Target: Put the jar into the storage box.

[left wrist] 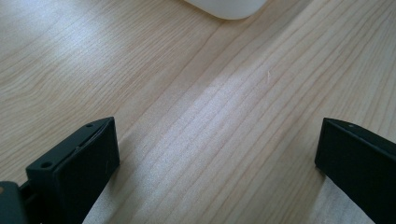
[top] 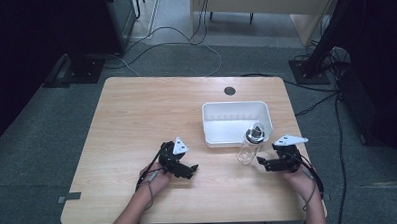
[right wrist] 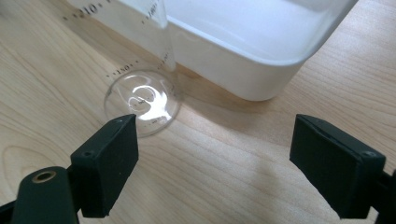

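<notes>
A clear glass bottle [top: 250, 143] with printed measure marks and a dark cap stands on the wooden table [top: 151, 108], touching the front wall of a white plastic bin [top: 235, 121]. My right gripper [top: 261, 163] is just right of the bottle, open, with bare table between its jaws. In the right gripper view the bottle's round base [right wrist: 143, 101] lies just beyond the left jaw, and the bin's corner [right wrist: 261, 70] is ahead. My left gripper [top: 193, 168] rests low over the table at centre-left, open and holding nothing [left wrist: 217, 149].
The bin looks empty and stands right of the table's centre. A dark round grommet [top: 230, 91] sits near the far edge. Cables [top: 184, 42] trail over the grey floor beyond the table, and stand bases [top: 309, 70] are at both far sides.
</notes>
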`<state>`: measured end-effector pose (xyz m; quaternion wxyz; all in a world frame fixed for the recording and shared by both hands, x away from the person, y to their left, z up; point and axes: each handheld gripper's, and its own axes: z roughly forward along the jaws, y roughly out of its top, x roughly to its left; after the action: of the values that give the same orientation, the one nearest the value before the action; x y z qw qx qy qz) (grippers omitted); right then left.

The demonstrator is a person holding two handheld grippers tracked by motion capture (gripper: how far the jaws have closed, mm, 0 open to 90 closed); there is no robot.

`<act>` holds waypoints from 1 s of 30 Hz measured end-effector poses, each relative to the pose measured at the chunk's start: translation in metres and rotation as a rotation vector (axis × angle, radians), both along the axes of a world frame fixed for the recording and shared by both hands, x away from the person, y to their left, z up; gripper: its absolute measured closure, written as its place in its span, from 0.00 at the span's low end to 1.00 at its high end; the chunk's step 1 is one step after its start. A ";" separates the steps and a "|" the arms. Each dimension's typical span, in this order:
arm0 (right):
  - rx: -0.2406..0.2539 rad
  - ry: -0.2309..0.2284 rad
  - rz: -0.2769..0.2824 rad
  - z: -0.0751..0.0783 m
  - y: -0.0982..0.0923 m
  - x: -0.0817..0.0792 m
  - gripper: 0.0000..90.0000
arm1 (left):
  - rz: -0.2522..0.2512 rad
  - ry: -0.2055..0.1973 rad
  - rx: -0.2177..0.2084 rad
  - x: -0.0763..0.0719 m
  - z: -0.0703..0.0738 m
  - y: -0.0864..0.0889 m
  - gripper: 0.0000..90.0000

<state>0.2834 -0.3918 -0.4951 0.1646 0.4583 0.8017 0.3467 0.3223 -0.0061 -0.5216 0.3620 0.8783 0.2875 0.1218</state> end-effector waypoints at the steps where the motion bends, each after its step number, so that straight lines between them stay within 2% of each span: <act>1: 0.004 -0.001 0.000 0.001 0.000 0.000 0.17 | 0.000 0.000 0.000 0.000 0.000 0.000 0.00; 11: 0.000 -0.041 0.039 0.011 0.009 -0.006 0.17 | 0.000 0.000 -0.001 0.001 0.000 0.000 0.00; 14: 0.023 -0.043 0.051 0.012 0.009 -0.006 0.17 | -0.001 0.000 0.000 0.001 0.000 0.000 0.00; 17: 0.014 -0.047 0.057 0.014 0.012 -0.007 0.17 | -0.002 0.000 -0.001 0.001 0.000 -0.001 0.00; 21: 0.033 -0.047 0.075 0.016 0.017 -0.007 0.17 | -0.004 0.000 0.000 0.001 0.000 -0.001 0.00; 24: 0.026 -0.050 0.082 0.016 0.019 -0.007 0.17 | -0.004 0.000 0.000 0.001 0.000 -0.001 0.00; 30: 0.060 -0.071 0.088 0.018 0.023 -0.007 0.17 | -0.004 0.000 0.000 0.001 0.000 -0.001 0.00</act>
<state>0.2761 -0.3683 -0.4772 0.1637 0.4145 0.8041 0.3935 0.3234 -0.0070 -0.5216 0.3621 0.8790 0.2856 0.1212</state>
